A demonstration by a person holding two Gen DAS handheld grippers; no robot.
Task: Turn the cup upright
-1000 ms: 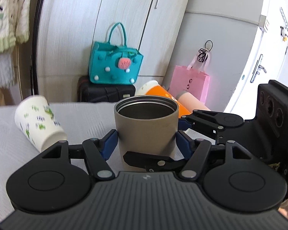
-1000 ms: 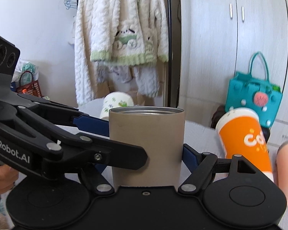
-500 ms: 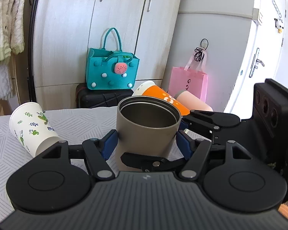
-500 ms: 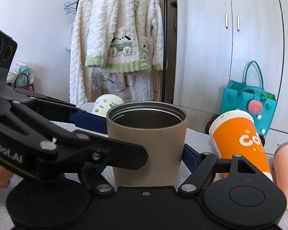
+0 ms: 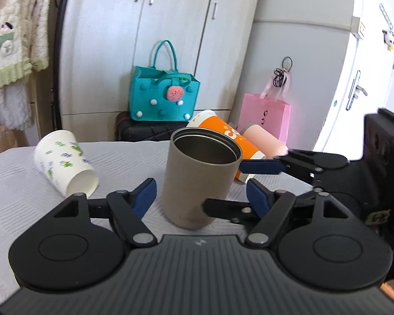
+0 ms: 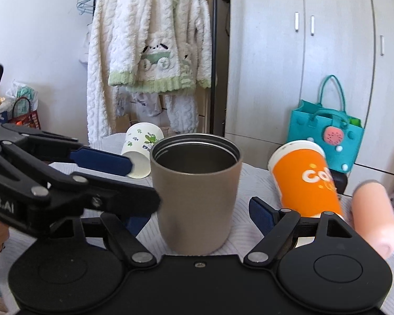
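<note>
A tan metal tumbler (image 5: 199,176) stands upright, mouth up, on the white tablecloth (image 5: 18,183); it also shows in the right wrist view (image 6: 195,197). My left gripper (image 5: 201,197) is open, its blue pads apart from the tumbler's sides. My right gripper (image 6: 197,215) is open too, with gaps on both sides of the tumbler. Each gripper shows in the other's view, the right gripper at the right (image 5: 315,168) and the left gripper at the left (image 6: 65,178).
A white cup with green leaf print (image 5: 65,162) lies on its side at the left. An orange paper cup (image 6: 304,181) and a pink cup (image 6: 375,220) lie on their sides at the right. Bags and a cupboard stand behind the table.
Both grippers have opened and let go of the tumbler, which now stands on the cloth. Both cameras have drawn back a little.
</note>
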